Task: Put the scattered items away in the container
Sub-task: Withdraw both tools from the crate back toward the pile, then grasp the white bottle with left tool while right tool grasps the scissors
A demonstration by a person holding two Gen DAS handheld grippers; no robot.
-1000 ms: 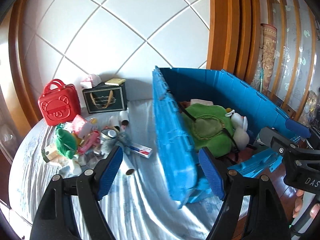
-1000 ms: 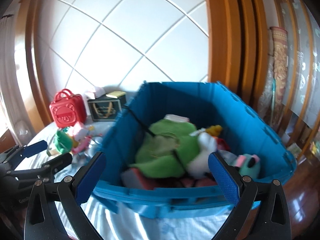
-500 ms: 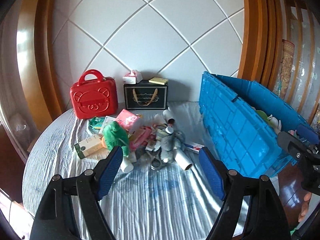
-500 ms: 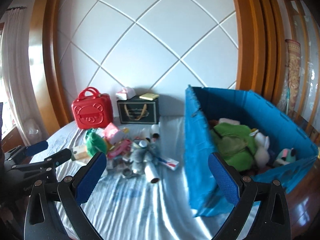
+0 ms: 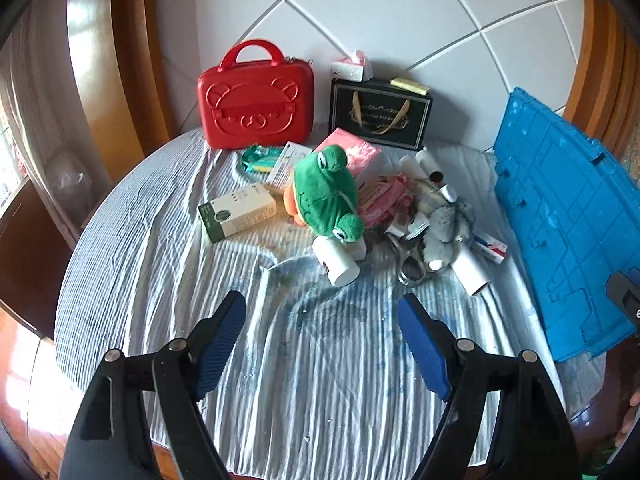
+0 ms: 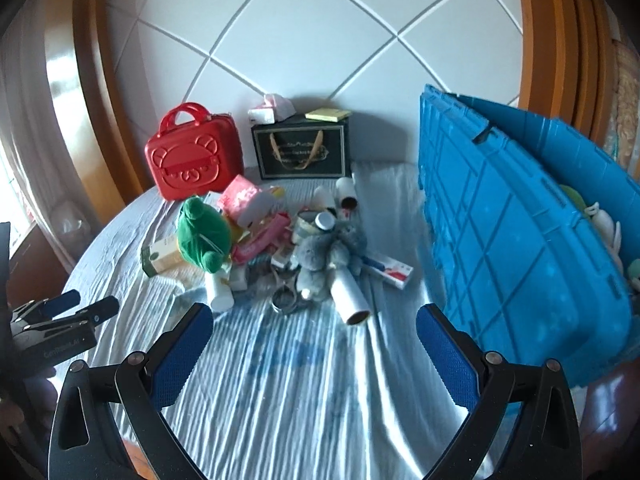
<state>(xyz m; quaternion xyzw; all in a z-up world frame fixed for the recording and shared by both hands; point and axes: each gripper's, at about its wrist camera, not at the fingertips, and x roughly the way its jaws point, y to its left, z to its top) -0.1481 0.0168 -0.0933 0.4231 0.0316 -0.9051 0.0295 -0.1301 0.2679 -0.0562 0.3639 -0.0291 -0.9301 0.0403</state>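
- The left gripper [image 5: 322, 316] hangs over the near, bare part of the striped blue sheet [image 5: 320, 380], its jaws standing wide apart with nothing between them.
- The right gripper [image 6: 314, 330] also stands wide apart and empty over the same sheet.
- The scattered pile lies mid-sheet, beyond both grippers and left of the blue container [image 6: 520, 248].
- In the pile, the green frog plush [image 5: 326, 194] lies with its long axis running far-to-near, one eyed end pointing near-right.
- A white tube [image 6: 350, 296] lies with its long axis far-to-near, its open end toward the camera.
- The green-and-white box [image 5: 238, 212] lies flat at the pile's left edge, long axis left-to-right.
- The grey plush [image 6: 324, 254] sits at the pile's right side, beside a red-and-white toothpaste box [image 6: 390, 268].
- Against the far wall stand a red bear case [image 5: 256, 106] and a black gift bag [image 5: 380, 114].
- Only the right wrist view looks over the container's rim to soft toys inside; the left wrist view shows only its outer wall.
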